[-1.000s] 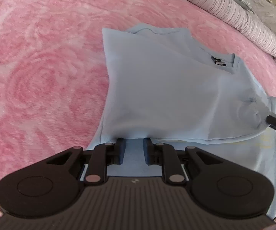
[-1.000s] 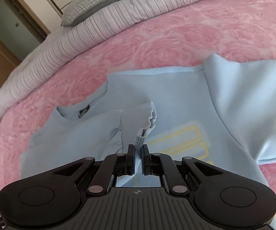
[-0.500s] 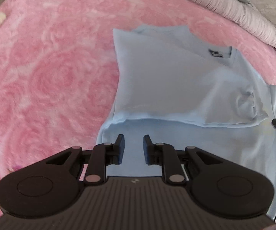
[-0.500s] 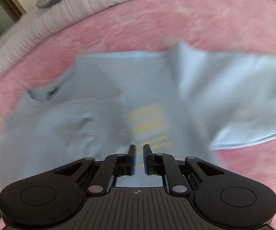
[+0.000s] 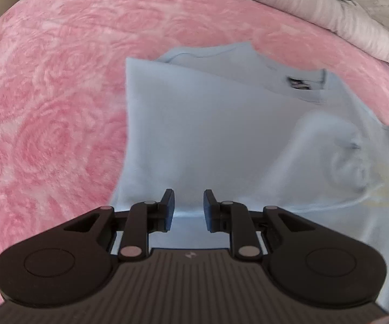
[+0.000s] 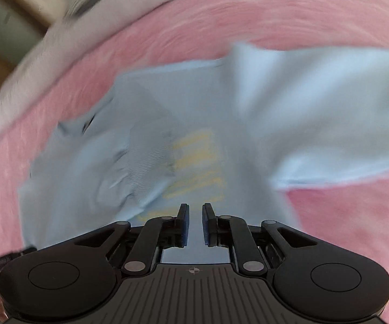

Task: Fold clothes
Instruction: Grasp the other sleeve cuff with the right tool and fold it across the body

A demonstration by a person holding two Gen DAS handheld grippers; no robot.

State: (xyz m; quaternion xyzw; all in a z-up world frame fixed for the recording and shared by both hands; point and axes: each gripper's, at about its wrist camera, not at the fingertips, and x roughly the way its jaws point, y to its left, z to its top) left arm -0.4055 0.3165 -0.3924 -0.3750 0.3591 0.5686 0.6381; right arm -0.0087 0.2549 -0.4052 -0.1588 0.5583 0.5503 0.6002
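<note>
A light blue sweatshirt lies flat on the pink blanket, its collar label at the far side. One sleeve is folded across the body, and its ribbed cuff rests beside the yellow chest print. The other sleeve spreads out to the right. My left gripper hovers over the near edge of the shirt; its jaws are opening and nothing is between them. My right gripper hangs above the lower front with a narrow empty gap between its pads.
A pink rose-patterned blanket covers the bed all around the shirt. A rolled striped duvet and pillows lie along the far edge. The right wrist view is blurred by motion.
My right gripper let go of the ribbed cuff, which now lies on the chest, and drew back. My left gripper pulled back from the folded sleeve's edge, its jaws a little wider.
</note>
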